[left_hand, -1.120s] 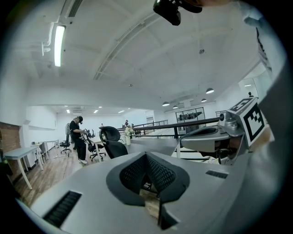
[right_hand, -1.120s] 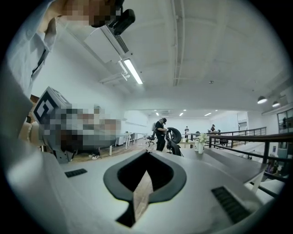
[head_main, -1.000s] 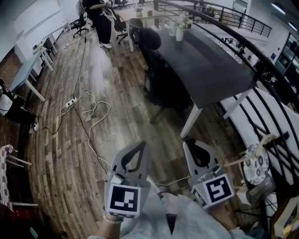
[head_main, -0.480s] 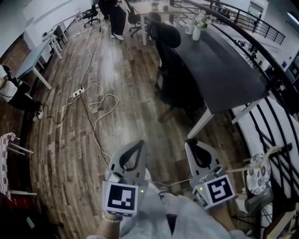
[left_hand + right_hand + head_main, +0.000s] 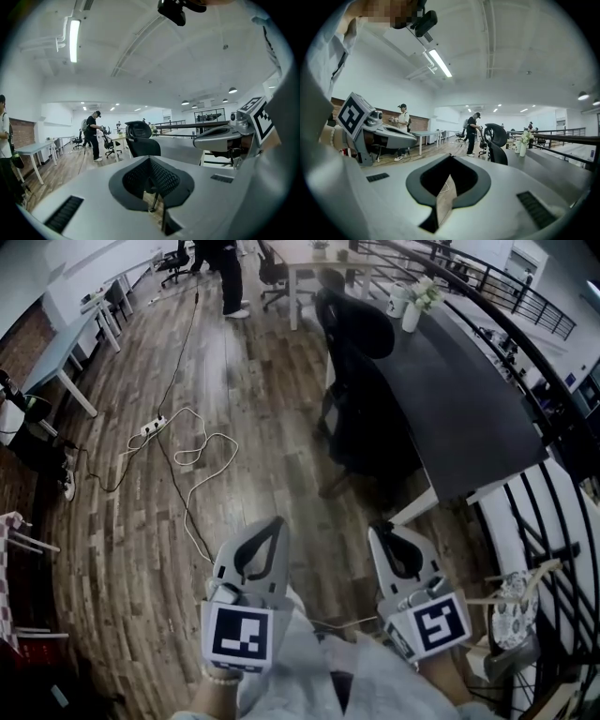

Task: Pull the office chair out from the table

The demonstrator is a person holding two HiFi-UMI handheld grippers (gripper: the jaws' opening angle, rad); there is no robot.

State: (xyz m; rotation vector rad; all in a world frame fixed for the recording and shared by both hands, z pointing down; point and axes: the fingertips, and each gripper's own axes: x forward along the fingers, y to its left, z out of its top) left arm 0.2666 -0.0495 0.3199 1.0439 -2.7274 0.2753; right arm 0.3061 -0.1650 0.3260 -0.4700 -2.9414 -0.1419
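Note:
A black office chair [image 5: 361, 381] with a headrest stands tucked against the long dark table [image 5: 469, 390], a step ahead of me. The same chair [image 5: 140, 140] shows in the left gripper view and, smaller, the chair [image 5: 497, 140] in the right gripper view. My left gripper [image 5: 278, 523] is held low in front of me, shut and holding nothing. My right gripper [image 5: 382, 528] hangs beside it, also shut and holding nothing, near the table's white leg [image 5: 412, 512]. Both are well short of the chair.
A white cable and power strip [image 5: 150, 427] trail over the wooden floor at left. A person [image 5: 225, 268] stands far ahead by other chairs. A black railing [image 5: 553, 474] runs along the right. White vases [image 5: 411, 310] sit on the table.
I have walked forward: the chair and table have come closer and lower in the head view. Both grippers stay shut and side by side.

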